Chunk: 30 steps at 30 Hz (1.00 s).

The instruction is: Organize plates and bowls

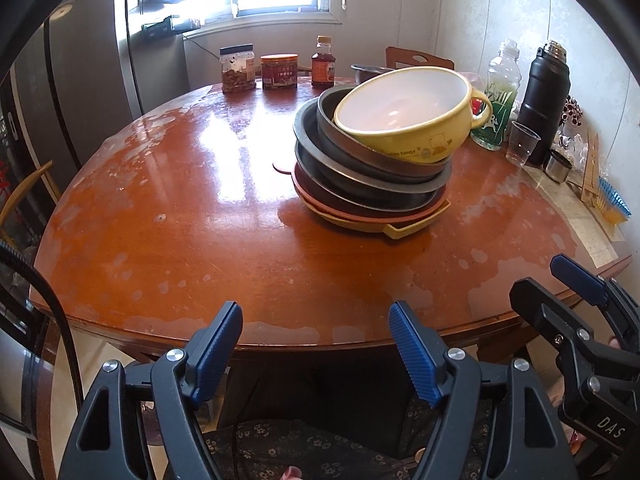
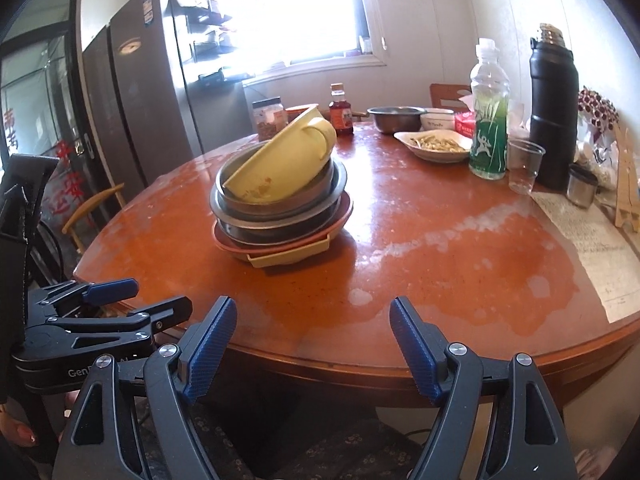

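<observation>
Both grippers hang nearest, at the near edge of the round desk, each with its blue pads spread wide and nothing between them: the left gripper and the right gripper.

Ahead of the left gripper and a little to its right, well out of reach, stands one stack of dishes. Lowest is a yellow tray, then a pink plate, then several dark pans. On top a yellow bowl with a handle leans steeply instead of sitting flat.

This would fit a heap waiting to be sorted or a pile just gathered. If the bowl is to be handled, I would grip its rim firmly and lift straight, since a tilted bowl could slide off the pans.
</observation>
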Tool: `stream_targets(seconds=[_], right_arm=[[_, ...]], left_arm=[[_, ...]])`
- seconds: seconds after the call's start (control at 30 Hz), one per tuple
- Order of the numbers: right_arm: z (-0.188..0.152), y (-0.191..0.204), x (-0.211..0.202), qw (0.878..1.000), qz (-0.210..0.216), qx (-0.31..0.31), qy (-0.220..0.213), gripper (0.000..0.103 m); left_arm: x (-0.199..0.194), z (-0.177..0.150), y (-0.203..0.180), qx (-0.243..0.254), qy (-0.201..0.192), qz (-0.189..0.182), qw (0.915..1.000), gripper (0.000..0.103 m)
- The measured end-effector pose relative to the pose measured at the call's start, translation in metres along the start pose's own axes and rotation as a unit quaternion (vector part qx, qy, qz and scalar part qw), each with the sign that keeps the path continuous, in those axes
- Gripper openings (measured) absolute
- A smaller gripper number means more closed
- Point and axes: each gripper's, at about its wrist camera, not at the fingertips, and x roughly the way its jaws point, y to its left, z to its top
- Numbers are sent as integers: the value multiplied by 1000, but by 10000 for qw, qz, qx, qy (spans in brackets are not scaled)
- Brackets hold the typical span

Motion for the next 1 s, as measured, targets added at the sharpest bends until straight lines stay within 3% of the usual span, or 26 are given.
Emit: stream_targets(seconds=[1.0], right_arm=[[-5, 0, 6, 9999, -24, 16, 140, 80]], left_arm=[[1, -3, 0, -32, 50, 37, 10000, 75]])
